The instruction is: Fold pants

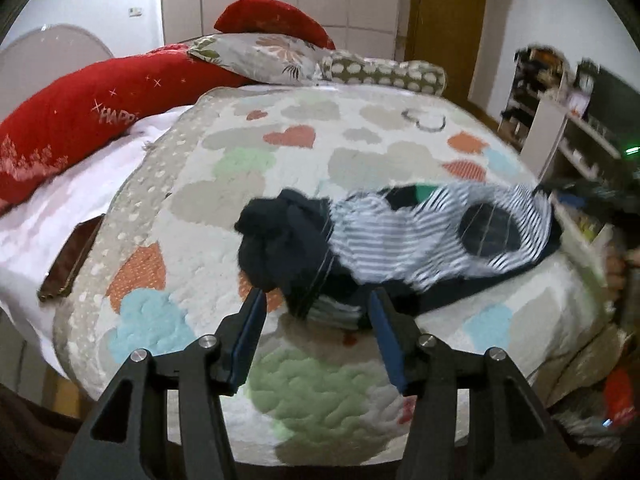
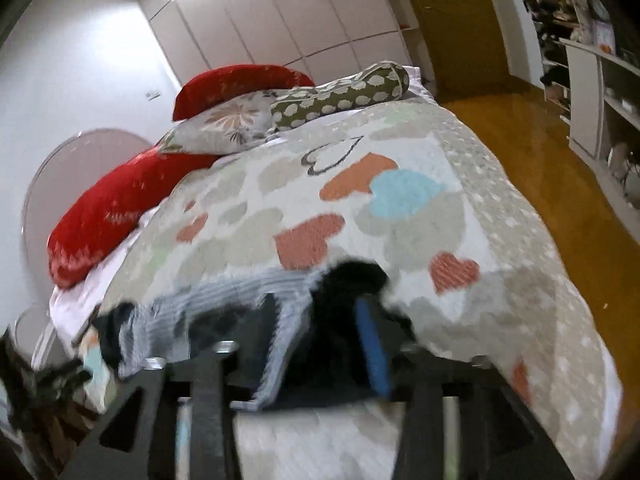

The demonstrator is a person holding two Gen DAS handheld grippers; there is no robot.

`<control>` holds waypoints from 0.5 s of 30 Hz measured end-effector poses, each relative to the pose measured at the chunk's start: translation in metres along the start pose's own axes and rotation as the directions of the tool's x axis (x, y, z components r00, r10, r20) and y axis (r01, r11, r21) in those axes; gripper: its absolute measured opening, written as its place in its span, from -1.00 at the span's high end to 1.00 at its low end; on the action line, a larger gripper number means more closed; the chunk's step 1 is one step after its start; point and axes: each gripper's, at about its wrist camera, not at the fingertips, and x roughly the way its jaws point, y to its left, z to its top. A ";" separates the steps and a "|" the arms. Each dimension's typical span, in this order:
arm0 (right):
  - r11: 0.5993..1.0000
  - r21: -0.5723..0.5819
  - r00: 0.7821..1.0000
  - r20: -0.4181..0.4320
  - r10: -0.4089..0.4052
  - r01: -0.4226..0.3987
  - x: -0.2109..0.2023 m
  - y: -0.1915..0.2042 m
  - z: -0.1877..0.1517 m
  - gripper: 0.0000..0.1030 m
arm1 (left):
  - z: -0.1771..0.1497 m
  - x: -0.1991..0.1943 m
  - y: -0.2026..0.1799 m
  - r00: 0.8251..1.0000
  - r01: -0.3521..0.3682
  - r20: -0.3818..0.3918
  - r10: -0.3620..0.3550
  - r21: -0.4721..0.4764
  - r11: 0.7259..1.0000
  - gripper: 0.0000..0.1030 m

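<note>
The pants [image 1: 404, 236], dark navy with a blue-and-white striped part, lie crumpled on the heart-patterned quilt [image 1: 280, 160] of a bed. My left gripper [image 1: 318, 300] is open, its blue-padded fingers on either side of the pants' near dark edge. In the right wrist view the pants [image 2: 224, 300] are blurred and drape over my right gripper [image 2: 320, 320]. Cloth lies between its fingers; the jaws stand apart, and I cannot tell whether they grip the cloth. The right gripper also shows blurred at the right edge of the left wrist view [image 1: 592, 192].
Red pillows [image 1: 84, 120], a floral pillow [image 1: 260, 54] and a spotted bolster [image 1: 384, 70] lie at the bed's head. A brown phone-like case [image 1: 74, 256] lies on the white sheet at left. Shelves [image 1: 560, 120] and wooden floor [image 2: 540, 152] are right of the bed.
</note>
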 end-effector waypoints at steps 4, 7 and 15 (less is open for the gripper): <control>0.993 0.014 0.990 -0.087 -0.113 0.115 0.049 0.009 0.014 -0.10 | 0.005 0.003 0.000 0.999 0.033 0.005 -0.033 -0.042 0.999 -0.04; 0.996 0.001 0.987 -0.134 -0.086 0.087 0.058 0.016 0.018 0.82 | 0.003 0.010 0.001 1.000 0.021 -0.015 -0.023 -0.072 0.997 -0.04; 0.996 0.069 0.998 -0.002 0.056 -0.056 -0.013 0.011 -0.001 0.73 | -0.005 0.014 0.009 0.997 0.060 -0.048 -0.066 -0.121 0.991 -0.04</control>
